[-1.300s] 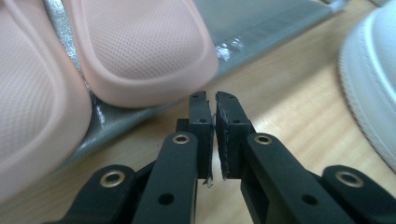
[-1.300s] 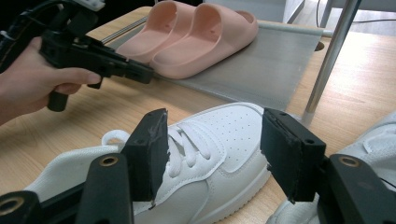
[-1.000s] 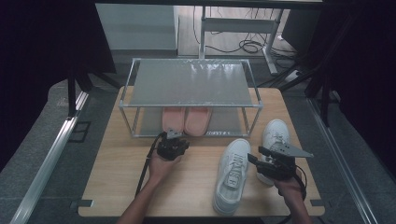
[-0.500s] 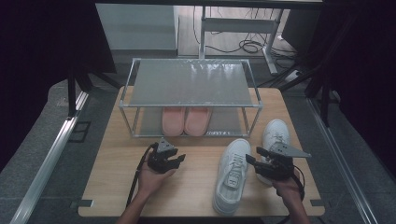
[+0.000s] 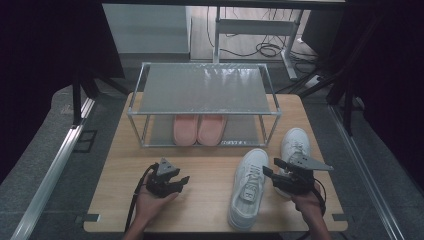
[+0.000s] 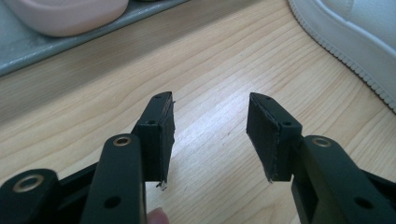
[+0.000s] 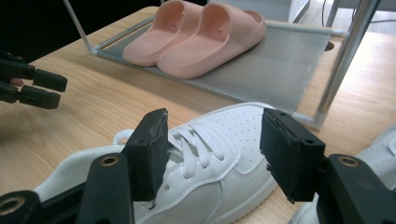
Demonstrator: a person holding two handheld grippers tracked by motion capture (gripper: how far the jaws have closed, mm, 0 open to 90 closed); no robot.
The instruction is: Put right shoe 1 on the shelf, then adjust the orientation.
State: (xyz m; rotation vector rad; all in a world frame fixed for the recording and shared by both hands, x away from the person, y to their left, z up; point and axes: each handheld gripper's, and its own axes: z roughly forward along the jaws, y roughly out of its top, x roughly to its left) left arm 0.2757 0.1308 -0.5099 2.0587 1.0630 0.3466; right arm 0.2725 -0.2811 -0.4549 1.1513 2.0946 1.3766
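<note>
L claw (image 6: pixel 210 135) backed off slippers (image 5: pixel 199 129), just opened wide, empty.

The wooden surface (image 5: pixel 210 165) carries a metal shoe rack (image 5: pixel 205 95) and two white sneakers (image 5: pixel 248 187), one beside the right gripper (image 5: pixel 270 170).

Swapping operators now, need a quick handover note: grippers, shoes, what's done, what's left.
Left gripper: jaws have just been opening, now wide with nothing between them, over bare table in front of the rack.
Right gripper: open, nothing held, jaws pointing at the near white sneaker.
Second white sneaker lies on the table to its right, towards the rack's right front leg.
Done: pink slippers sit side by side on the rack's lower shelf.
Left: both sneakers are not yet on the rack; the top shelf looks like the likely spot. Probably grab the near sneaker first.
</note>
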